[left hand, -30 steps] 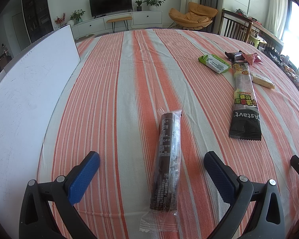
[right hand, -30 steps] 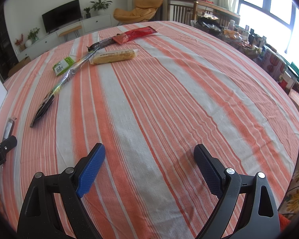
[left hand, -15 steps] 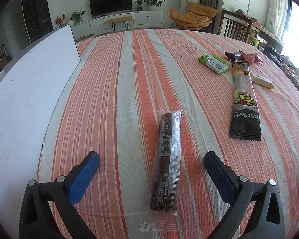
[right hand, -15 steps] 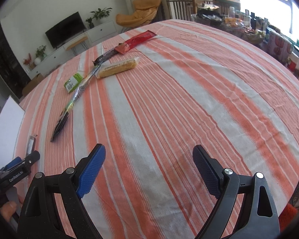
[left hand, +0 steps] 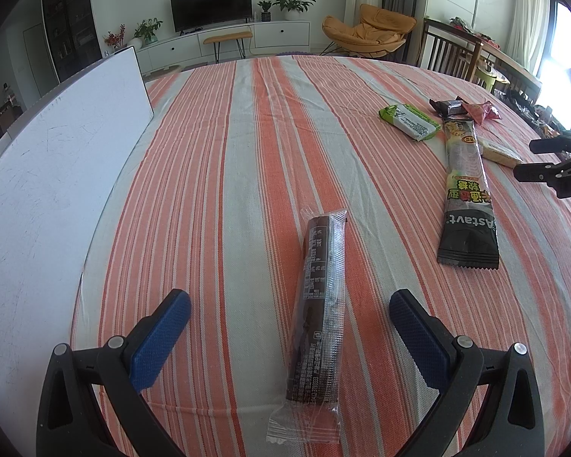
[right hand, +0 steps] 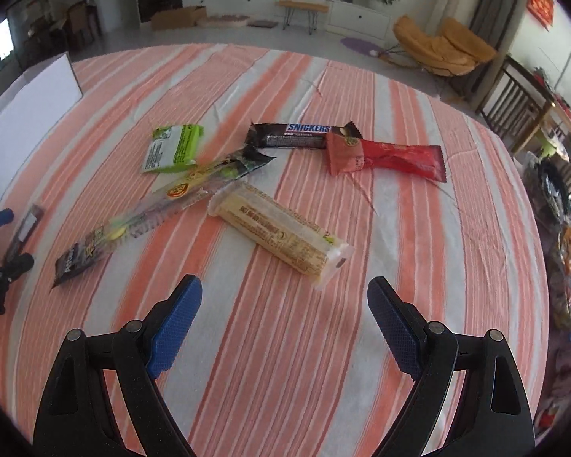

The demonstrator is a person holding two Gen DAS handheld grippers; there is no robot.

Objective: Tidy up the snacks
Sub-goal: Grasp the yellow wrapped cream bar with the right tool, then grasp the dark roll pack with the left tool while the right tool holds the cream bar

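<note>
Six snacks are spread on the striped cloth [right hand: 418, 228], and places are given here relative to the pale bar [right hand: 281, 234], which lies at a slant just ahead of the right gripper [right hand: 283, 306]. Far to the left of the pale bar, the dark roll [left hand: 321, 304] in clear wrap is seen between the spread fingers of the left gripper [left hand: 289, 318], which is released and holds nothing. Nearer, to the left of the pale bar and almost touching its far end, the long candy strip [right hand: 160, 209] is laid at an angle, with the green pack [right hand: 173, 147] just beyond it. Behind the pale bar the Snickers [right hand: 297, 135] is found, and to the right of that the red pack [right hand: 384, 156], its end overlapping the Snickers. The right gripper is likewise released, with the near end of the pale bar just beyond its fingertips. The pale bar is judged to be light and fairly stiff, but probably crumbly inside, and its film looks slippery. It is best taken across the middle of its width, with gentle pressure, rather than by the flat clear seal at its end, which would likely fold and slip. The dark roll would be handled likewise, at mid-length.
</note>
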